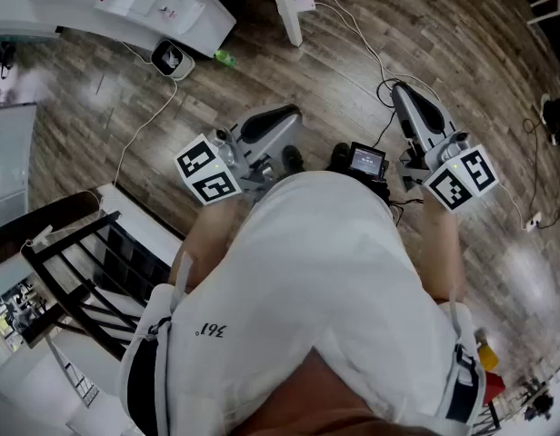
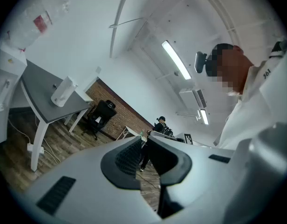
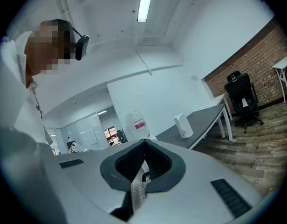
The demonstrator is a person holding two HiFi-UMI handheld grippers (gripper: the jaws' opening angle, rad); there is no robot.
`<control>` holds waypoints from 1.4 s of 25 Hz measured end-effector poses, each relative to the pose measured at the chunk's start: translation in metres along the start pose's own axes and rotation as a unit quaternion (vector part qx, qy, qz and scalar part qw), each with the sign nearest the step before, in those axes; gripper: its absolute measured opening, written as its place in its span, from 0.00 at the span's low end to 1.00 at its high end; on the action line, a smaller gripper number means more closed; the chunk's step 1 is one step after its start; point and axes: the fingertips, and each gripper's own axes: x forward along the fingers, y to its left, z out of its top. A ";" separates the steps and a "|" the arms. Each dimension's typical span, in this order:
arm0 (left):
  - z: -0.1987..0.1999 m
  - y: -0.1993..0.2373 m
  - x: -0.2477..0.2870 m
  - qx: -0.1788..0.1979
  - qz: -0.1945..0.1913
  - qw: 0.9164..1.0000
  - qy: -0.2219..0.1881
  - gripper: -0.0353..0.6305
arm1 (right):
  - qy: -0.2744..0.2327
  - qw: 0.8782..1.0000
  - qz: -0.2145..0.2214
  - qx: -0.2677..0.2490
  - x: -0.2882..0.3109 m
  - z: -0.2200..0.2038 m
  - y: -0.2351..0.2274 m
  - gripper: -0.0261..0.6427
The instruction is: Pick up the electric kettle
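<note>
Left claw [image 2: 144, 140] and right claw [image 3: 144, 143] sit closed, empty; white kettle [image 3: 183, 125] stands on table [image 3: 206, 117].

Two grippers in your hands: left gripper [image 2: 144, 148], right gripper [image 3: 143, 155]. Two marker cubes, one each: left cube [image 1: 207, 169], right cube [image 1: 460, 178]. One white kettle [image 3: 183, 125]. One grey table [image 3: 204, 118] under it. One black office chair [image 3: 241, 101]. One water bottle [image 3: 138, 124], red label. Two ceiling lights in your left gripper view: long strip [image 2: 176, 59], short strip [image 2: 202, 116]. One distant person [image 2: 160, 124]. One green item [image 1: 225, 58] on the floor.
</note>
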 end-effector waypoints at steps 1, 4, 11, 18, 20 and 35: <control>0.000 0.001 0.000 0.001 0.002 1.000 0.001 0.12 | 0.001 1.000 0.000 -0.002 0.000 0.000 0.001 0.05; 0.000 0.002 0.000 0.005 0.008 1.000 0.004 0.12 | 0.007 1.000 0.000 -0.011 0.001 -0.002 0.003 0.05; 0.001 0.002 -0.002 0.007 0.011 1.000 0.008 0.12 | 0.025 0.999 0.009 -0.034 0.008 -0.005 0.012 0.05; 0.006 0.004 -0.002 0.012 0.016 1.000 0.004 0.12 | 0.038 0.998 0.004 -0.055 0.011 -0.006 0.010 0.05; 0.007 0.006 -0.001 0.015 0.020 1.000 0.002 0.12 | 0.040 0.998 -0.003 -0.048 0.010 -0.007 0.003 0.05; 0.013 0.017 0.013 0.023 0.050 0.998 -0.022 0.12 | 0.044 0.998 0.024 -0.041 0.002 -0.010 -0.017 0.05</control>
